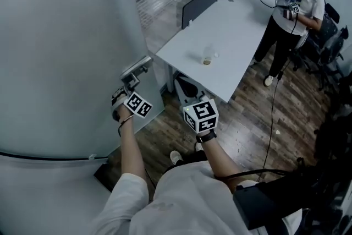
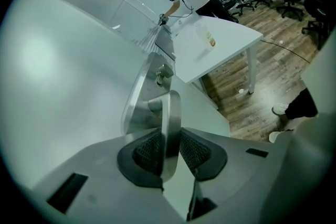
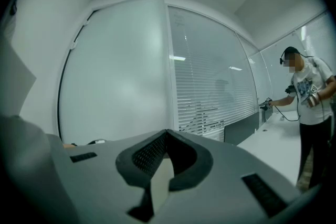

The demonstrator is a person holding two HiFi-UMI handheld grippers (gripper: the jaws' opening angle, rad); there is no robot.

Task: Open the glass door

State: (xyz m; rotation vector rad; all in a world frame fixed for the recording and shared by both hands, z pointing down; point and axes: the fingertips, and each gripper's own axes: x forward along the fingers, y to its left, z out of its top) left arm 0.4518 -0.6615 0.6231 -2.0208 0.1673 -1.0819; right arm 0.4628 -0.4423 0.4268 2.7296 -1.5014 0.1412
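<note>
Two grippers are in play, but only one is working. The left gripper (image 2: 170, 152) is clamped on the flat brushed-steel lever handle (image 2: 170, 113), its dark ribbed pads (image 2: 148, 152) pressing on both faces of the bar. The right gripper (image 3: 167, 139) holds nothing, its jaws closed together, and faces the frosted panes from off to the side.

In the head view, the tall frosted glass door (image 1: 66, 52) fills the picture from about 7 to 12 o'clock. The handle sits on it at roughly 10 o'clock from centre, close to the door's free edge. Past that edge, toward 2 o'clock, stand a white rectangular desk (image 1: 220, 36) and the brown wood-plank floor (image 1: 247, 118).

As I judge it, the reach and the grip are done. Whether the latch is released cannot be told, and most of the swing is left.

In the left gripper view, the lever's long axis runs from 12 to 6 o'clock. Its free end points toward 6, between the pads, and its pivot on the steel lock plate (image 2: 137, 107) lies toward 12.
</note>
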